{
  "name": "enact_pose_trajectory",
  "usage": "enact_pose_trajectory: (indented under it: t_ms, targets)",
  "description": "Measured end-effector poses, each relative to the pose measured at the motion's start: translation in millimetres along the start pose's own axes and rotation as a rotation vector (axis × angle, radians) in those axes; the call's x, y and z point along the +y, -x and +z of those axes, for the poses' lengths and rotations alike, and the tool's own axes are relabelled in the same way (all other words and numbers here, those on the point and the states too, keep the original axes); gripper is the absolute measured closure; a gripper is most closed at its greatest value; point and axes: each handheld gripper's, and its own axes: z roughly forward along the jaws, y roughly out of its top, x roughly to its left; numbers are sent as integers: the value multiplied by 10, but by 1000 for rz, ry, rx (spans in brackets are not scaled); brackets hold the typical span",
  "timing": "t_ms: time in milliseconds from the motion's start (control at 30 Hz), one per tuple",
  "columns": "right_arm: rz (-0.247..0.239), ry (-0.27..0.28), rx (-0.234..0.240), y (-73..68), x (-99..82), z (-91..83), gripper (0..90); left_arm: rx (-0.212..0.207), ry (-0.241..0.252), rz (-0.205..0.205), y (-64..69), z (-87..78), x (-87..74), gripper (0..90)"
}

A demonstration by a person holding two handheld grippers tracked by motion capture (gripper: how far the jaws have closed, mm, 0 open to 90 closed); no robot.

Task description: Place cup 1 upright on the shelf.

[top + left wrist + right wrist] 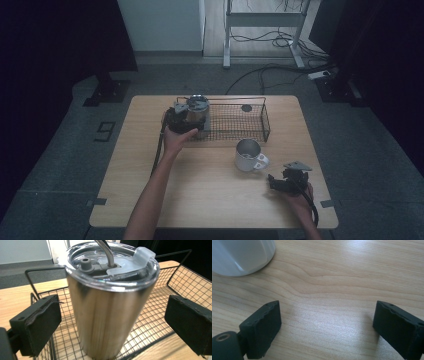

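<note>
A steel tumbler (pixel 197 111) with a clear lid and a metal straw stands upright in the left end of a black wire basket (pixel 265 121). My left gripper (pixel 191 121) sits at the tumbler's near side. In the left gripper view the tumbler (pixel 110 315) rises between the two black pads (pixel 37 322), with a gap on each side, so the jaws are open around it. A white mug (pixel 248 155) stands on the table in front of the basket. My right gripper (pixel 275 181) rests low, right of the mug, open over bare wood (pixel 327 325), with the mug (pixel 242 255) at the upper left.
The basket wire (pixel 175 277) wraps behind and beside the tumbler; a small dark disc (pixel 246 107) lies at its far side. The wooden table (pixel 200 195) has free room at the front. Floor cables and a desk frame (pixel 262 20) lie beyond it.
</note>
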Motion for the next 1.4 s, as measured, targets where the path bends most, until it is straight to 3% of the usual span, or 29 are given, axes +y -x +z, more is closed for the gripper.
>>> enact_pose_trajectory:
  t_ms: [367, 567, 733, 933, 1400]
  targets:
    - [3, -1, -1, 0, 8, 5, 79, -35, 17, -5, -21, -325, -187, 54]
    - [4, -1, -1, 0, 7, 4, 80, -49, 7, 34, 9, -505, -317, 70]
    - [3, -2, -3, 0, 7, 3, 81, -74, -5, 30, -16, -640, -428, 74]
    - [3, 0, -3, -1, 6, 3, 82, -68, -24, 32, -45, -782, -657, 87]
    - [5, 0, -4, -1, 6, 3, 82, -96, -81, 50, -5, -1000, -1101, 88]
